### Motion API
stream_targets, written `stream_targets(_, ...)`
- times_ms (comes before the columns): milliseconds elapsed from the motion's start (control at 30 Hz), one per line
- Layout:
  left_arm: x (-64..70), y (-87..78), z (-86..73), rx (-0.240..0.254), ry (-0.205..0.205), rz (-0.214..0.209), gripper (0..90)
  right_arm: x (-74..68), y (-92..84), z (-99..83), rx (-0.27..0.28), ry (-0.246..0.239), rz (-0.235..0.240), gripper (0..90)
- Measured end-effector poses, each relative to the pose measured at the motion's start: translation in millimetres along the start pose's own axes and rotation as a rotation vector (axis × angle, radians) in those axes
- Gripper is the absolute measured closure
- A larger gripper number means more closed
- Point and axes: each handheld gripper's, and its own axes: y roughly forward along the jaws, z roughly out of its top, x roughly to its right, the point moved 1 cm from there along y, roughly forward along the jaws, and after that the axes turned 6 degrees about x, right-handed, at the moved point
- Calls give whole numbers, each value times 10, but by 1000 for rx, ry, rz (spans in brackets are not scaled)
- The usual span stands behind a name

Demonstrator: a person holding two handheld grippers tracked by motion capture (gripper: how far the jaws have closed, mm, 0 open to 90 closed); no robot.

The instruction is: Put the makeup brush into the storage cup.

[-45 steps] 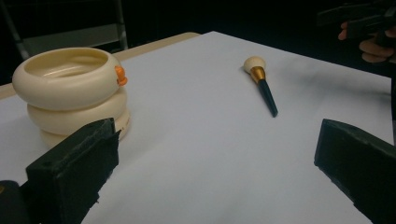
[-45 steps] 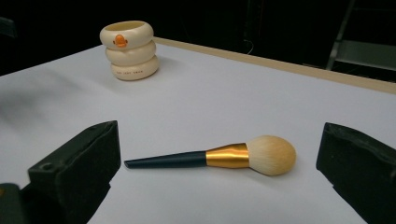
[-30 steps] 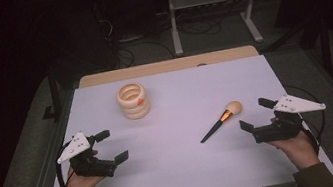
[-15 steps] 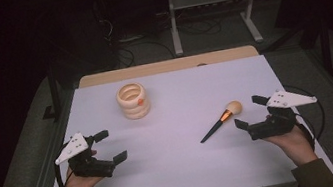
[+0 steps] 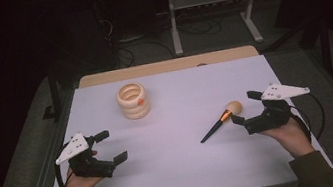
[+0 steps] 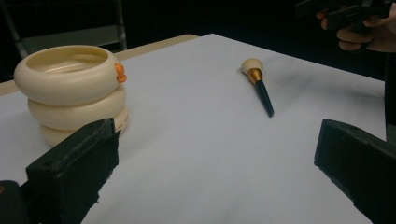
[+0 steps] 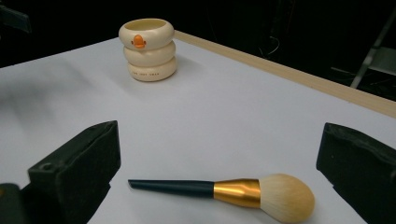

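A makeup brush (image 5: 221,120) with a dark handle, gold ferrule and cream bristles lies on the white table (image 5: 187,171), right of centre. It also lies flat in the left gripper view as the brush (image 6: 258,82) and close up as the brush (image 7: 224,190). A cream ringed cup with an orange beak, the cup (image 5: 133,101), stands upright at the back left; the same cup (image 6: 70,88) and cup (image 7: 147,49) shows in both gripper views. My right gripper (image 5: 247,108) is open, its jaws on either side of the bristle end without touching. My left gripper (image 5: 110,146) rests open at front left, holding nothing.
A wooden strip (image 5: 165,66) runs along the table's far edge. Beyond it stand a metal frame (image 5: 211,5) and cables on a dark floor. Bare tabletop lies between the two grippers.
My right gripper has moved left toward the brush, so the bristle end now lies between its open jaws. The left gripper, cup and brush have stayed put.
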Motion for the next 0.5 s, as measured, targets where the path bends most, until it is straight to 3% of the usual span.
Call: stream_targets(500,4,13,-18,9,-12,-18,0,49,99,59,-4,5,4,0)
